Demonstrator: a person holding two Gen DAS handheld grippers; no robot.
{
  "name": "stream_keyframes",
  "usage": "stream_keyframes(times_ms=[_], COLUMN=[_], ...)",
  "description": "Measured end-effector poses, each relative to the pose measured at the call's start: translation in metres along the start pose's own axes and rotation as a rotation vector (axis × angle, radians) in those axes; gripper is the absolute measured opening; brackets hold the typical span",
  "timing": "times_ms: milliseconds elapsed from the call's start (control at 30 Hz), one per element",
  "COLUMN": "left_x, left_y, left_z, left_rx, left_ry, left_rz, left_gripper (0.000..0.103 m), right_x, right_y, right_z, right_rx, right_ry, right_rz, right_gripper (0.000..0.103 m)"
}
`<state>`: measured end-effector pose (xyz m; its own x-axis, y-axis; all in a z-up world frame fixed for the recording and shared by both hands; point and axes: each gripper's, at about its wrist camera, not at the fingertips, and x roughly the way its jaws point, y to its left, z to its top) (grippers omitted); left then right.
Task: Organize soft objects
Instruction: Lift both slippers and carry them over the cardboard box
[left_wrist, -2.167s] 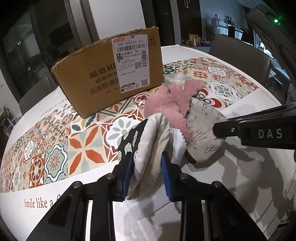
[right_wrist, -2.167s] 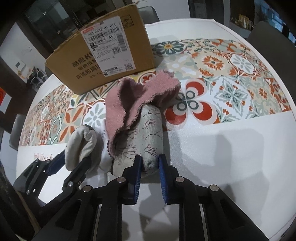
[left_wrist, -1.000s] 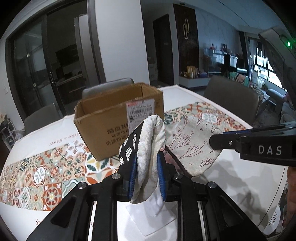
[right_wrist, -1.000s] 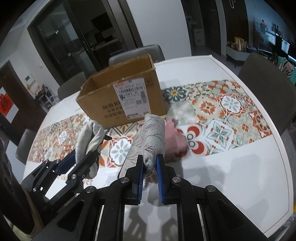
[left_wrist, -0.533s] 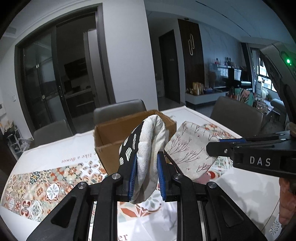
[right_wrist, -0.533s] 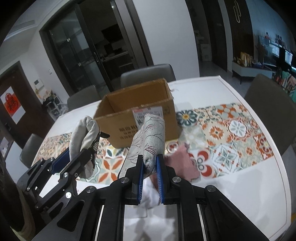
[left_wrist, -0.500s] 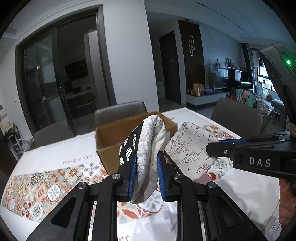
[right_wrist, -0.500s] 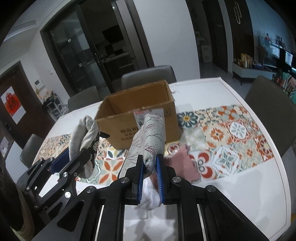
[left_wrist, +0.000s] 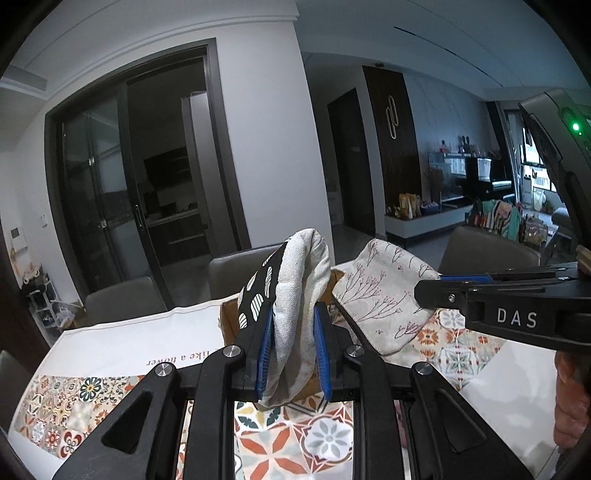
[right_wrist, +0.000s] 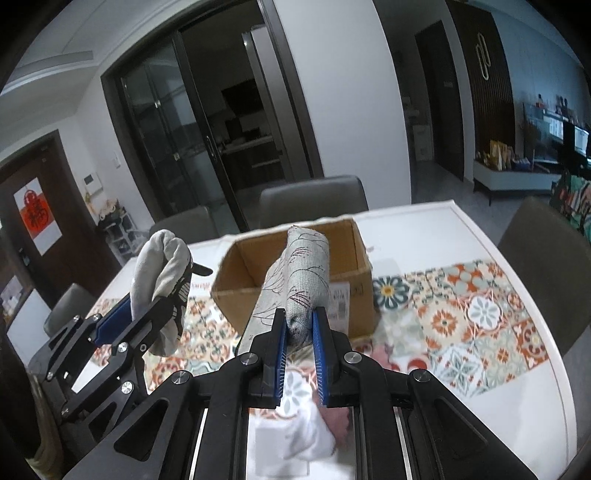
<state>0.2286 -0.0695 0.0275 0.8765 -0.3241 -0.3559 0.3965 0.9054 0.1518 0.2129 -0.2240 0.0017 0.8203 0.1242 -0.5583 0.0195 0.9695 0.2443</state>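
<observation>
My left gripper (left_wrist: 293, 354) is shut on a cream oven mitt with a black leaf-print side (left_wrist: 299, 291), held high above the table; it also shows in the right wrist view (right_wrist: 162, 273). My right gripper (right_wrist: 299, 350) is shut on a beige mitt printed with branches (right_wrist: 304, 273), which also shows in the left wrist view (left_wrist: 384, 295). An open cardboard box (right_wrist: 295, 273) stands on the table beyond both mitts; in the left wrist view only its edge (left_wrist: 229, 321) shows. A pink towel (right_wrist: 340, 421) lies on the table under the right gripper, partly hidden.
The round white table (right_wrist: 524, 417) carries a patterned tile runner (right_wrist: 461, 317). A white cloth (right_wrist: 295, 443) lies next to the pink towel. Grey chairs (right_wrist: 314, 203) stand around the table. A glass door and a white wall are behind.
Both grippers have risen further with their mitts and tilted up, so the box sits lower in view and its open inside shows to the right wrist.
</observation>
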Motion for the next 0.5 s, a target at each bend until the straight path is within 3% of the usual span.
stream_keyframes(times_ms=[500], left_x=[0.023], left_y=[0.015], left_z=[0.022], left_rx=[-0.026], left_ry=[-0.040], left_rz=[0.018], left_gripper=[0.022], right_x=[0.009], right_y=[0.007], right_z=[0.039], right_rx=[-0.006], right_ry=[-0.084], right_rz=[0.016], right_gripper=[0.015])
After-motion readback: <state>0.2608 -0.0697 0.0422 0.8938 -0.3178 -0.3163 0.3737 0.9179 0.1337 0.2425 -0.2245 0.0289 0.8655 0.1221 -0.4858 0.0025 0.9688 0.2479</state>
